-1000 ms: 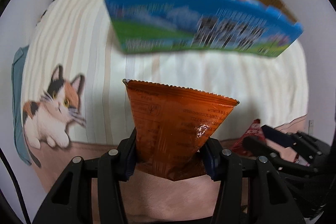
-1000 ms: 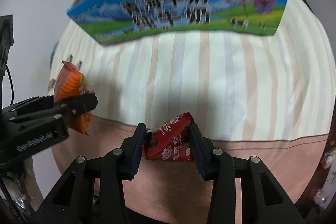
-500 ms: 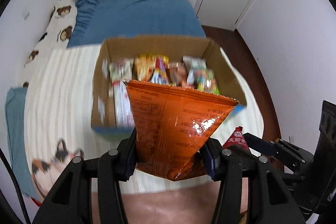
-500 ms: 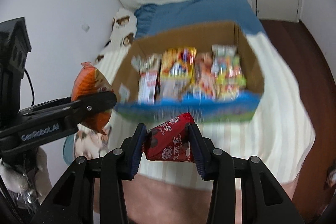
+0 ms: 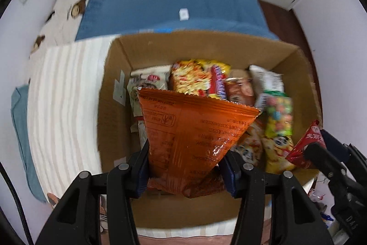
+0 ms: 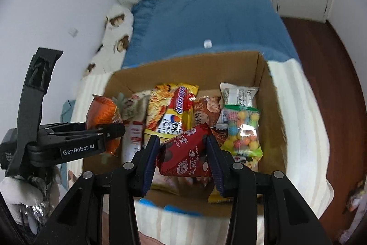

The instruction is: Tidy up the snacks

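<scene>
1. Snacks were the business: an orange packet (image 5: 195,141) sat pinched at its narrow lower end between the jaws of the left gripper (image 5: 185,172), its wide crimped edge fanning forward and up, over the left half of the cardboard box (image 5: 110,93).
2. Below that packet, the box floor looked bare near the left wall, though the packet hid much of it, so this is only likely.
3. Mid-box stood a row of packets on end, among them a yellow noodle bag (image 6: 165,111) and a bag of coloured sweets (image 6: 242,130).
4. Rightmost, the right gripper (image 6: 183,156) clamped a red packet (image 6: 185,153) across its width, its pointed corner aimed ahead and up-right, above the box's near right part.
5. Both loads hung above the opening, so the drop lay straight down; the left was nearer the free space.
</scene>
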Tool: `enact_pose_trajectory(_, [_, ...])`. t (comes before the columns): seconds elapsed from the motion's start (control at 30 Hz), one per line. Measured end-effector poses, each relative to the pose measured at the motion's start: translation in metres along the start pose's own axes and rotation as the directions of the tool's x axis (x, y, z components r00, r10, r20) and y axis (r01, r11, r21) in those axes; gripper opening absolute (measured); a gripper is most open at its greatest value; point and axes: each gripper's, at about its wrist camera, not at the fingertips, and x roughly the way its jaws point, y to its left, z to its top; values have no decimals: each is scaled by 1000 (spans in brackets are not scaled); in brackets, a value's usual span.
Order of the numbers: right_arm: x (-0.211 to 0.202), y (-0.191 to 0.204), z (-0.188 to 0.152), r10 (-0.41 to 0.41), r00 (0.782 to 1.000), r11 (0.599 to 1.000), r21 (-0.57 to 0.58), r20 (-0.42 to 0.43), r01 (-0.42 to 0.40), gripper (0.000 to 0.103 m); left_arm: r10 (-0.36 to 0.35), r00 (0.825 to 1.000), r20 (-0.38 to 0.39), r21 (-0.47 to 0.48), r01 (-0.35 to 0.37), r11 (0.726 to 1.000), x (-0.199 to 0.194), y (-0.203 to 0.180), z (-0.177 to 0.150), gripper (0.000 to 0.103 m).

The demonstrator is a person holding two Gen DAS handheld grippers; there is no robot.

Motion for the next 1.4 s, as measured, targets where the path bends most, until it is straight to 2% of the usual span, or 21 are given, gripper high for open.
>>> enact_pose_trajectory(0.27, [57, -16, 28, -43, 988, 999, 21, -147, 47, 45, 9, 995, -104, -33, -12, 999, 41, 7, 18, 50])
enact_pose_trajectory(0.57, [81, -26, 33, -75, 974, 997, 20, -213, 81, 46, 28, 991, -127, -43, -33, 999, 51, 9, 24, 50])
enact_pose_trajectory(0.6, [83, -25, 33, -76, 971, 997, 16, -226, 82, 50, 30, 991, -133, -46, -36, 998, 52, 9, 24, 50])
enact_pose_trajectory(0.67, [88, -27, 32, -81, 962, 996, 23, -259, 90, 73, 28, 990, -142, -54, -36, 998, 53, 9, 26, 52])
enact_pose_trajectory(0.7, [90, -27, 32, -91, 958, 994, 26, -271, 102, 93, 21, 990, -142, -65, -31, 997, 53, 10, 26, 60])
enact_pose_trajectory(0.73, [90, -28, 31, -105, 956, 993, 23, -275, 116, 97, 14, 990, -144, -73, -24, 997, 52, 10, 26, 76])
enact_pose_trajectory(0.8, [90, -29, 29, -134, 949, 990, 11, -285, 143, 97, 24, 990, -136, -60, -33, 998, 50, 8, 28, 90])
enact_pose_trajectory(0.83, [90, -30, 27, -145, 946, 988, 10, -290, 154, 97, 39, 991, -125, -51, -45, 998, 48, 7, 28, 90])
enact_pose_trajectory(0.93, [88, -36, 21, -160, 942, 985, 11, -295, 171, 97, 60, 992, -109, -37, -64, 997, 44, 5, 28, 93])
enact_pose_trajectory(1.13, [74, -46, 7, -178, 950, 981, 24, -255, 190, 97, 31, 997, -68, -49, -34, 998, 35, 5, 13, 94])
enact_pose_trajectory(1.4, [30, -45, -12, -227, 965, 973, 12, -128, 231, 97, 68, 994, 90, -66, -63, 996, 1, 11, -31, 94])
